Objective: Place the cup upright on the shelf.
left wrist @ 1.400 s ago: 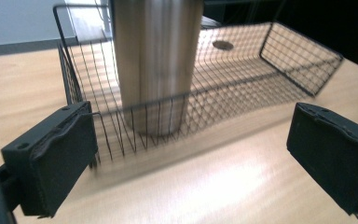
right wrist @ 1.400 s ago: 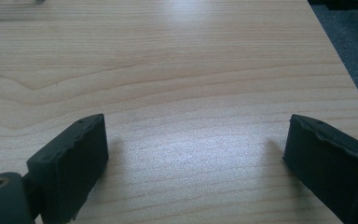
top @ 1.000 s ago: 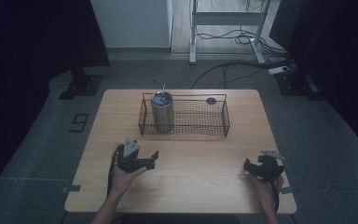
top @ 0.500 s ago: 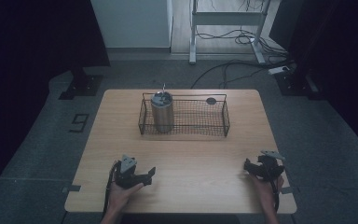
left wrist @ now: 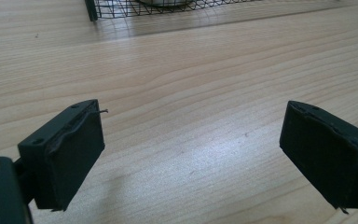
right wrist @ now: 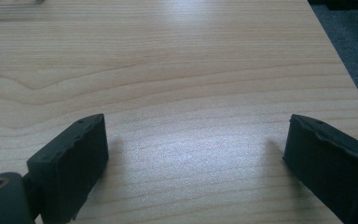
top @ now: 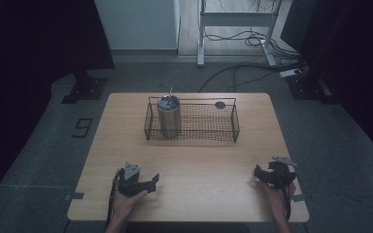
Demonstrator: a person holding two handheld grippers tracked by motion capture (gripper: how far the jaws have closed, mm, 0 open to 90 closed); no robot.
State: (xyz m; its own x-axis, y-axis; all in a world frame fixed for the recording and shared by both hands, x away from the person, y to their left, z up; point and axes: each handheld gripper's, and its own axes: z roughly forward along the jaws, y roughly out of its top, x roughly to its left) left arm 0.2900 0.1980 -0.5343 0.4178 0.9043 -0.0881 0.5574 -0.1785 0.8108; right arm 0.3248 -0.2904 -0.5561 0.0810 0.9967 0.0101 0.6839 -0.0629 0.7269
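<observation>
A black wire basket (top: 194, 127) stands across the far middle of the wooden table (top: 199, 165). In its left end a metal cylinder can (top: 169, 116) stands upright. My left gripper (top: 151, 183) rests low near the front left edge, jaws pointing right, open and empty. In the left gripper view its jaws (left wrist: 191, 149) are spread wide over bare wood, with the basket's corner (left wrist: 121, 7) far ahead. My right gripper (top: 258, 174) sits near the front right edge, open and empty. In the right gripper view its jaws (right wrist: 196, 158) hold nothing.
A small dark round thing (top: 220, 105) lies by the basket's back rim. Cables (top: 243, 73) and a metal stand (top: 235, 19) are on the floor beyond the table. The table's right edge and grey floor (right wrist: 349, 51) are close to the right gripper.
My left gripper has drawn back toward the near table edge, away from the basket. The right gripper has stayed put.
</observation>
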